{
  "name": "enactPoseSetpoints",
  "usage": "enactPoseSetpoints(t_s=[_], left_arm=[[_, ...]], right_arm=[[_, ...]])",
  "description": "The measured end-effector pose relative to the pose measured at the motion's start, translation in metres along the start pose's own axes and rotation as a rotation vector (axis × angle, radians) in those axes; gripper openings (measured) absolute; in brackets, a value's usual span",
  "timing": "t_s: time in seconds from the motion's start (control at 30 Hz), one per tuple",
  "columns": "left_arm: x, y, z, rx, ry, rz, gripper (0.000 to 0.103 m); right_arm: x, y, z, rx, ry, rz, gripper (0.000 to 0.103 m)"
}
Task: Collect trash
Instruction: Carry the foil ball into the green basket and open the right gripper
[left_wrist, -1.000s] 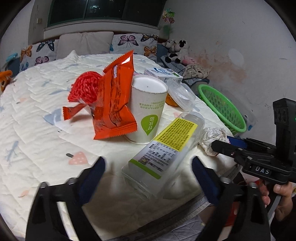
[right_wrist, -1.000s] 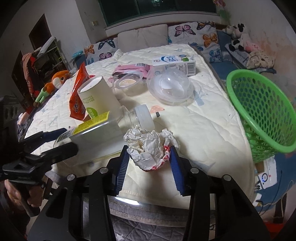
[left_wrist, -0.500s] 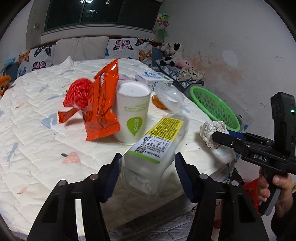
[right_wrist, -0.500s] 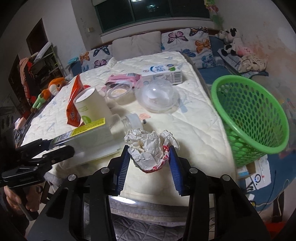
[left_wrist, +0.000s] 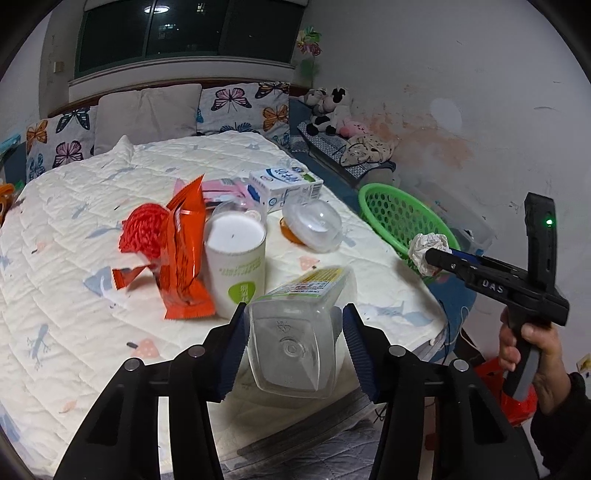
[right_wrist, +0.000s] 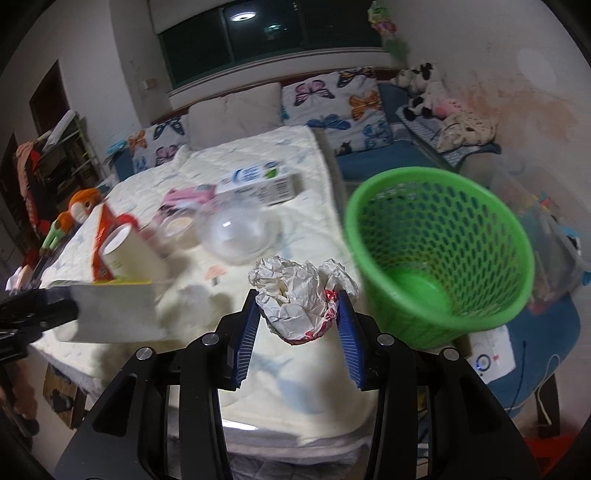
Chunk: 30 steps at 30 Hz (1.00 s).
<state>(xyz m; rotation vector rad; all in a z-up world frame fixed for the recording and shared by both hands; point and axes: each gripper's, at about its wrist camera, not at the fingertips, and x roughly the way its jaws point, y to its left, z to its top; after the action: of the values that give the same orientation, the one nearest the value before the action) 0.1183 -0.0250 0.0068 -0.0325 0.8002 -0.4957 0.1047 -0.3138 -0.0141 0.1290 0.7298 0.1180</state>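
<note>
My left gripper (left_wrist: 293, 332) is shut on a clear plastic bottle (left_wrist: 295, 350) with a yellow label, held above the bed's near edge; the bottle also shows in the right wrist view (right_wrist: 110, 314). My right gripper (right_wrist: 297, 314) is shut on a crumpled paper ball (right_wrist: 299, 295), lifted off the bed and left of the green mesh basket (right_wrist: 443, 236). In the left wrist view the paper ball (left_wrist: 428, 247) hangs in front of the basket (left_wrist: 399, 218).
On the white quilt (left_wrist: 74, 295) lie a paper cup (left_wrist: 236, 266), an orange snack bag (left_wrist: 184, 251), a red net (left_wrist: 144, 229), a clear dome lid (left_wrist: 312, 225), a milk carton (left_wrist: 284, 188) and a pink wrapper (left_wrist: 221, 188). The basket stands beside the bed's right edge.
My left gripper closed on the bottle and lifted it off the bed. My right gripper raised the paper ball and carried it right, toward the basket.
</note>
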Motion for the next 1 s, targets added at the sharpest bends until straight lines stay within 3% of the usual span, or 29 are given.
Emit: enactPoseSetpoints(t_s=[0.3, 0.57, 0.77, 1.0], left_arm=[[0.002, -0.022, 0.038, 0.053, 0.014, -0.027, 0.048], [0.015, -0.045, 0.066, 0.111, 0.026, -0.044, 0.047], [0.023, -0.052, 0.081, 0.114, 0.036, -0.054, 0.047], [0.037, -0.079, 0.111, 0.164, 0.038, -0.080, 0.047]], right_arm=[[0.020, -0.064, 0.019, 0.055, 0.017, -0.118, 0.042], [0.045, -0.110, 0.020, 0.123, 0.064, -0.169, 0.046], [0.055, -0.118, 0.017, 0.103, 0.078, -0.208, 0.059], [0.051, -0.123, 0.015, 0.114, 0.069, -0.202, 0.064]])
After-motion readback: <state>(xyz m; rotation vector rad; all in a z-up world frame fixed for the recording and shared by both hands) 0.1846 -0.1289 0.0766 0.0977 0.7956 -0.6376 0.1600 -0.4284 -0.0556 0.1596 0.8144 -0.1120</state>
